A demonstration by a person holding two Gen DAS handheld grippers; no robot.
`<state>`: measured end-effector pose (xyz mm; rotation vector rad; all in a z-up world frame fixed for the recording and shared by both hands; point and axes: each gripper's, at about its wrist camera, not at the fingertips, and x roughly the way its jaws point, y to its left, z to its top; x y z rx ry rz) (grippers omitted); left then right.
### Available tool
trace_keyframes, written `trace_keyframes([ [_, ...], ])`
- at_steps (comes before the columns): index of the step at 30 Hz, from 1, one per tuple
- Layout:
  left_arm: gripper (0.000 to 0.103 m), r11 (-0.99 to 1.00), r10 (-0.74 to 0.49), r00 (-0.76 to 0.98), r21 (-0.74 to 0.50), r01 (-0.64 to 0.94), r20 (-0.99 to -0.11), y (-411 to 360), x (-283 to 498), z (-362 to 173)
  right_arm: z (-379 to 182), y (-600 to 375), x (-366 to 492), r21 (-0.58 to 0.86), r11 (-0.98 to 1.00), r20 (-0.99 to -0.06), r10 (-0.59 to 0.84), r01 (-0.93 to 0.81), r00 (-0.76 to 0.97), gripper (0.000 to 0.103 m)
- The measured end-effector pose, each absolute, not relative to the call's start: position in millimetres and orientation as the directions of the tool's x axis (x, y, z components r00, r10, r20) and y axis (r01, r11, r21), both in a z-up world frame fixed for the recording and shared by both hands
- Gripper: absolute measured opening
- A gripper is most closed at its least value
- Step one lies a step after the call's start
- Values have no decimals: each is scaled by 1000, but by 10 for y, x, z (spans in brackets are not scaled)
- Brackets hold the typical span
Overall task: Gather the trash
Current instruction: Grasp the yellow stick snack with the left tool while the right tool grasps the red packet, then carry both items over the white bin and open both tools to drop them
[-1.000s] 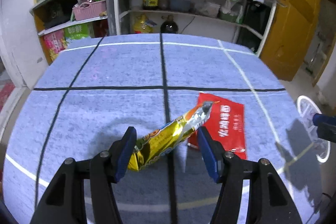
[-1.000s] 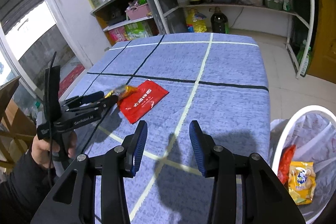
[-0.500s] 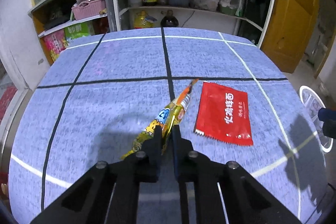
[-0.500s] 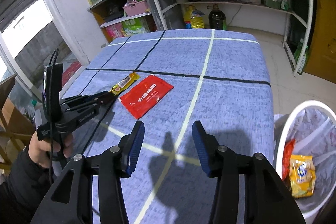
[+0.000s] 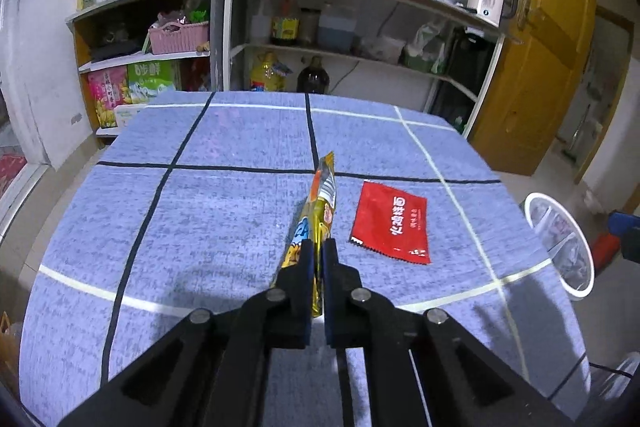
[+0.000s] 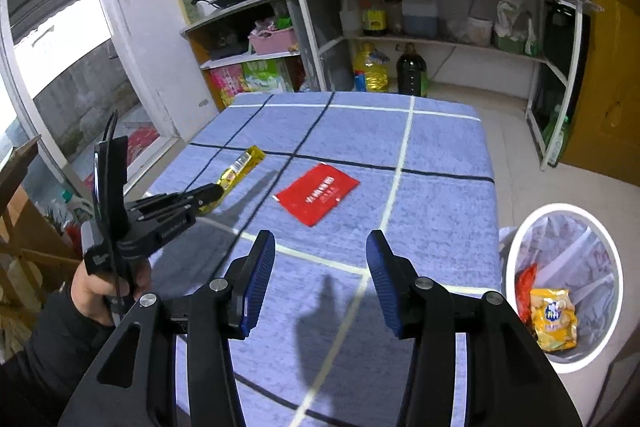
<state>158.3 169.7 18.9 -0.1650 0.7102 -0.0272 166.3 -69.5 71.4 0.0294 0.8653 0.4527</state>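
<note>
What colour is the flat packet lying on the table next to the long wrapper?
Red, with white lettering. The packet shows best in the left wrist view.

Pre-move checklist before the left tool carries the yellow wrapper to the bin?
1. Left tool shut on yellow wrapper: ok.
2. Wrapper clear of the tablecloth: cannot tell; its far end looks raised.
3. Red packet apart from the wrapper, not dragged along: ok.
4. White bin open, with room beside the wrappers already inside: ok.
5. Right tool open, nothing between its pads: ok.
6. Right tool out of the path to the bin: cannot tell.
</note>
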Motion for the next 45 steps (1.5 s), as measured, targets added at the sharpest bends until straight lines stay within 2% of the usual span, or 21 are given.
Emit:
trace_keyframes([
  [15,4,970,-100,770,-235,-67,-630,1938,1640,214,-447,-239,2950,298,925,-842,370,-234,393,49],
  [22,4,969,-110,770,-241,-59,-629,1944,1702,203,-591,-68,3190,223,948,-852,302,-226,427,54],
  [28,4,971,-107,759,-231,-59,-642,1888,1738,165,-613,177,3081,38,961,-860,172,-275,481,55],
  [29,4,971,-105,758,-230,-61,-644,1879,1743,161,-616,193,3071,26,960,-858,164,-278,487,54],
  [32,4,972,-100,754,-224,-64,-649,1861,1756,150,-598,193,3058,23,959,-856,164,-281,490,37],
  [33,4,973,-98,753,-222,-64,-650,1854,1764,146,-590,196,3053,28,957,-855,172,-287,489,21],
  [35,4,974,-98,752,-218,-63,-652,1836,1774,138,-578,203,3034,33,954,-853,181,-297,489,12],
  [45,4,977,-99,748,-208,-53,-656,1778,1792,119,-454,-45,2854,95,948,-827,244,-303,507,6],
])
